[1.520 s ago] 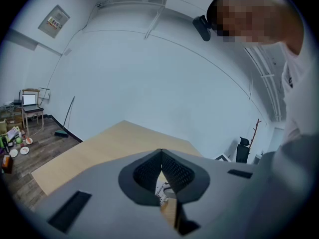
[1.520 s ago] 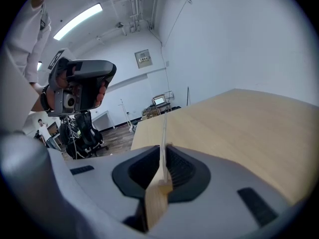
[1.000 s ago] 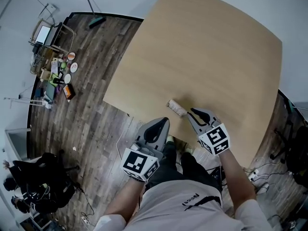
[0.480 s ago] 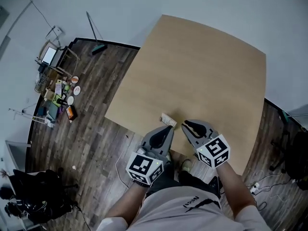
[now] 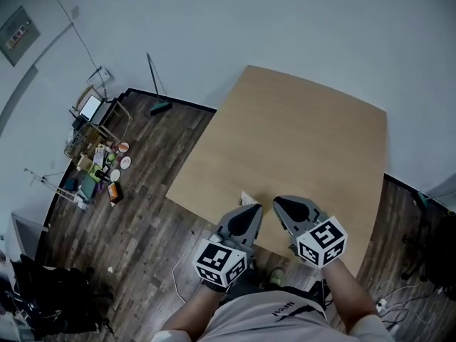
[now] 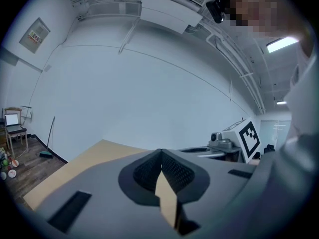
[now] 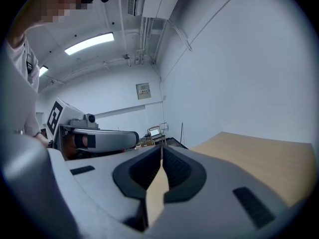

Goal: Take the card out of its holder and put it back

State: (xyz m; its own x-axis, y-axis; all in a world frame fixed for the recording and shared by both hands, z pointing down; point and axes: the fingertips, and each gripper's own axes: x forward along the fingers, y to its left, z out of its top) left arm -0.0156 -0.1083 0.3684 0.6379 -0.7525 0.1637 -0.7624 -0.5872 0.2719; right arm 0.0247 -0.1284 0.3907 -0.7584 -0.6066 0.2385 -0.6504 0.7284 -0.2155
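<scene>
Table (image 5: 306, 134); card holder (image 5: 246, 197) at near edge, just beside left gripper (image 5: 252, 209) tip. Right gripper (image 5: 280, 202) alongside, jaws closing, nothing between. Clutter (image 5: 100, 169) on floor left.

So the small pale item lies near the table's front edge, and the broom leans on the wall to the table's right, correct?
Not quite. The broom leans on the wall to the left of the table, on the person's left side, not to its right; the head view shows it. The small pale item does lie near the table's front edge.

One table (image 5: 306, 134). One card holder (image 5: 246, 197). One broom (image 5: 154, 80). One chair (image 6: 16, 132). One laptop (image 6: 11, 119).
</scene>
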